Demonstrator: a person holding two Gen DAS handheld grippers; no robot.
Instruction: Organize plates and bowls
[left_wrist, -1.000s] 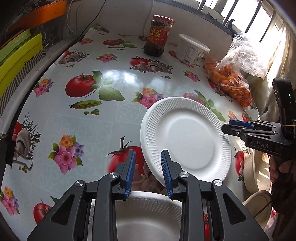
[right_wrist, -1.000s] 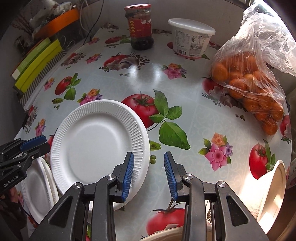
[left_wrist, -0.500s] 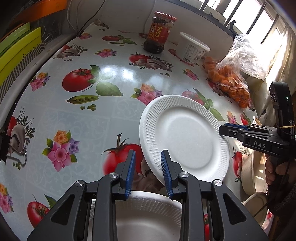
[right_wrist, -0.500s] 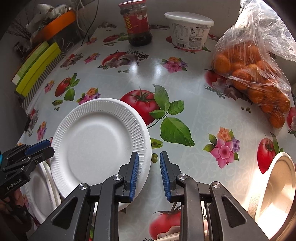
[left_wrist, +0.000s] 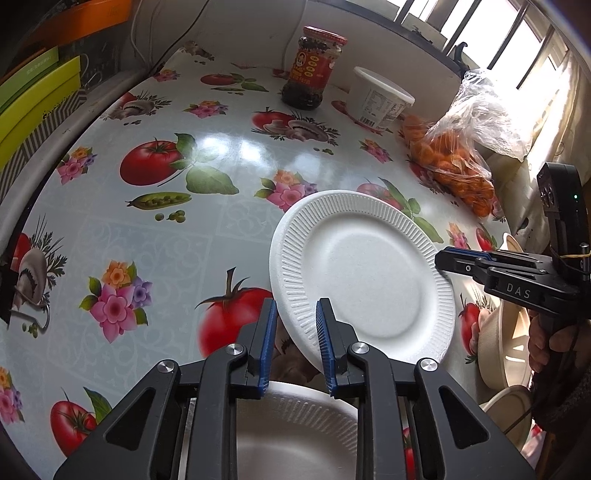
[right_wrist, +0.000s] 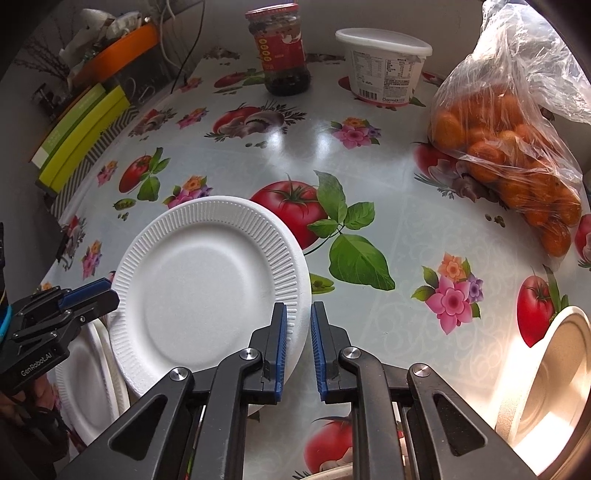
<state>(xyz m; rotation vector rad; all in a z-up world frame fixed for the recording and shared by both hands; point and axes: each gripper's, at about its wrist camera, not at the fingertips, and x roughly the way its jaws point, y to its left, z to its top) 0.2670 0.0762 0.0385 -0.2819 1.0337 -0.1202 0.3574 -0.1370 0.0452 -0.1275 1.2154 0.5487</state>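
Observation:
A white foam plate (left_wrist: 364, 275) (right_wrist: 207, 291) is held tilted above the table, between both grippers. My left gripper (left_wrist: 293, 345) has its blue pads around the plate's left rim, jaws narrow. My right gripper (right_wrist: 298, 343) has closed down on the plate's right rim; it also shows in the left wrist view (left_wrist: 448, 258). The left gripper also shows in the right wrist view (right_wrist: 107, 295). A stack of white plates (left_wrist: 295, 428) (right_wrist: 88, 380) lies under the left gripper. Beige bowls (left_wrist: 506, 343) (right_wrist: 554, 384) sit at the right.
A red-lidded sauce jar (left_wrist: 312, 68), a white tub (left_wrist: 378, 98) and a bag of oranges (left_wrist: 454, 162) stand at the back of the tomato-print table (left_wrist: 177, 229). Green and orange boxes (left_wrist: 33, 99) lie off the left edge.
My right gripper's jaws have narrowed from wide open to close on the plate's rim. The plate now hangs tilted between both grippers. The left gripper has barely moved.

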